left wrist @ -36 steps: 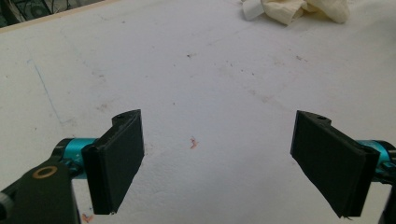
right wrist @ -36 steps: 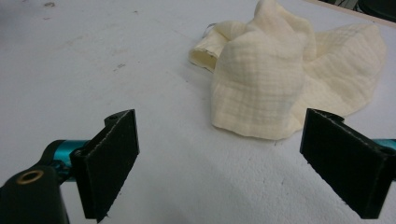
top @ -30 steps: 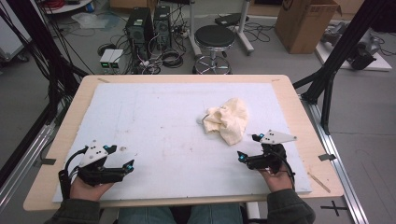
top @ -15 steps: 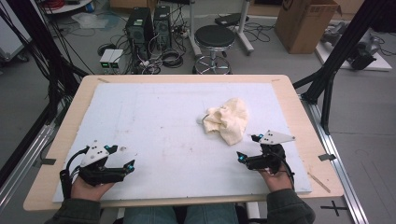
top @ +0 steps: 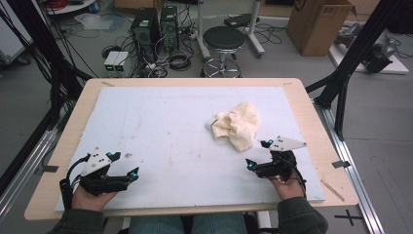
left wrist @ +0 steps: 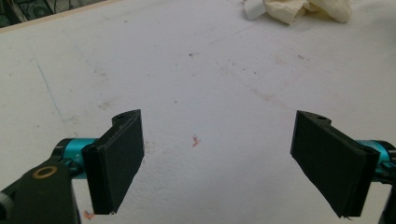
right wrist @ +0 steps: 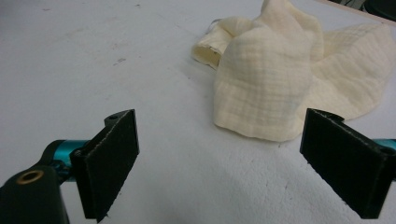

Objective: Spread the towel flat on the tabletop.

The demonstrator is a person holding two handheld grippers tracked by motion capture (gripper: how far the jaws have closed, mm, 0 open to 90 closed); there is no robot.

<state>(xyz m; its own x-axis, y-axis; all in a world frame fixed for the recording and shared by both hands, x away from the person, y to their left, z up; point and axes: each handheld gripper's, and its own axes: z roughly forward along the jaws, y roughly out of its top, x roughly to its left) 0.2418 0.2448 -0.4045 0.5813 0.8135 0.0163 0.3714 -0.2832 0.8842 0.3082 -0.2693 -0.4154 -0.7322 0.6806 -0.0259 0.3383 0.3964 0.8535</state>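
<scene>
A crumpled cream cloth (top: 237, 126) lies right of centre on the white mat (top: 170, 131). My right gripper (top: 256, 155) rests near the front right of the mat, just short of the cloth, jaws wide apart with nothing between them. Its own view has the cloth (right wrist: 285, 79) bunched close ahead, slightly right of the open gap (right wrist: 224, 163). My left gripper (top: 122, 164) sits at the front left, also open and empty. In the left gripper view (left wrist: 219, 163) the cloth (left wrist: 299, 9) lies far off at the top edge.
The mat covers a wooden table (top: 311, 112) whose edge rims it all round. Beyond the far edge are a black stool (top: 223, 39), computer towers (top: 155, 24) with cables, and a cardboard box (top: 319, 22). Black frame posts (top: 350, 63) stand at both sides.
The right gripper has edged slightly forward toward the cloth. The left gripper and the cloth stay where they were.
</scene>
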